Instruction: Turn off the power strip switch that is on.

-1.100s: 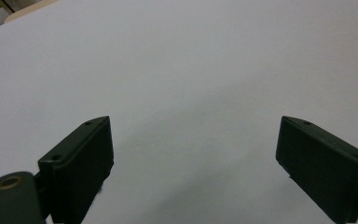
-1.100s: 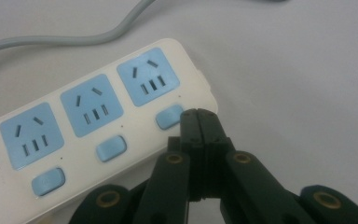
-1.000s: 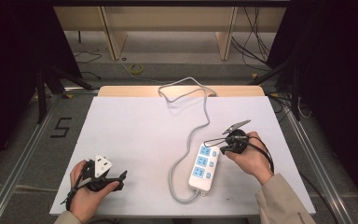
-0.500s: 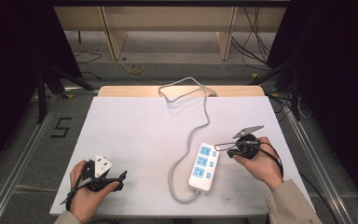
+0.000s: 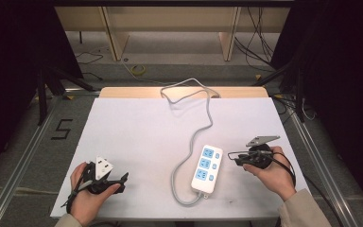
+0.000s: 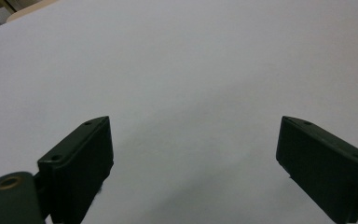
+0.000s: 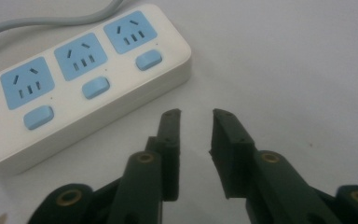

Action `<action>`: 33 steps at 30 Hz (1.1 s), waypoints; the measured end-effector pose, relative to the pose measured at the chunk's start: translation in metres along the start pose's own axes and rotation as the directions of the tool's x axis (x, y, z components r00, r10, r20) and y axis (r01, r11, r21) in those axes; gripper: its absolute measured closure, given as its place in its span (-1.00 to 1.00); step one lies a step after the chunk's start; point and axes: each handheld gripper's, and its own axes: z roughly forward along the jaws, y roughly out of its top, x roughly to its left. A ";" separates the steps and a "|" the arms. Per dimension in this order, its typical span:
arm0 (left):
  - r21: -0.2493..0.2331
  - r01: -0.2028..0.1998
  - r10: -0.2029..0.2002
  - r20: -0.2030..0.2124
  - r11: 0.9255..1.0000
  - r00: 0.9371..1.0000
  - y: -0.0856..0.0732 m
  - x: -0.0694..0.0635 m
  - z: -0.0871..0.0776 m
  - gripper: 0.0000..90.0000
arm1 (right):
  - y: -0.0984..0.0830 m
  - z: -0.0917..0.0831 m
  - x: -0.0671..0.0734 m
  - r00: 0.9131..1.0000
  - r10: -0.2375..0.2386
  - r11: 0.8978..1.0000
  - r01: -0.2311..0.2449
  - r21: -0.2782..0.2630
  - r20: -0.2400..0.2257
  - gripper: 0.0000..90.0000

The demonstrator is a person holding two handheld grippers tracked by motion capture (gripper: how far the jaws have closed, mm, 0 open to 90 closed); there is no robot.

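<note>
With the right tongs (image 7: pixel 195 114) just parting, empty, beside the white three-socket power strip (image 5: pixel 207 168) lying mid-desk, and the left tongs (image 6: pixel 191 154) wide open, a low approach could shove it sideways.

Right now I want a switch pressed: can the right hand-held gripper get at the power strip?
Probably yes: the right hand-held gripper sits just beside the power strip, jaws apart, bare table between.

A lab recording bay: white table (image 5: pixel 137 142) beyond the grippers, dark curtains (image 5: pixel 23 42) alongside, loose cables (image 5: pixel 260 33) and floor rails (image 5: pixel 26 151).
</note>
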 end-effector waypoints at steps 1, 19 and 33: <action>0.000 0.000 0.000 0.000 1.000 1.000 0.000 0.000 0.000 -0.77 | -0.002 -0.001 0.000 1.000 0.002 1.000 -0.002 -0.001 0.001 0.55; 0.012 0.001 -0.001 0.007 1.000 1.000 -0.001 0.001 0.002 -0.77 | -0.036 -0.006 -0.003 0.999 -0.029 0.994 0.026 -0.105 -0.020 0.20; 0.026 -0.006 0.005 0.010 1.000 1.000 -0.002 0.001 0.003 -0.78 | -0.056 -0.010 0.002 1.000 0.007 0.979 -0.007 -0.202 -0.003 0.04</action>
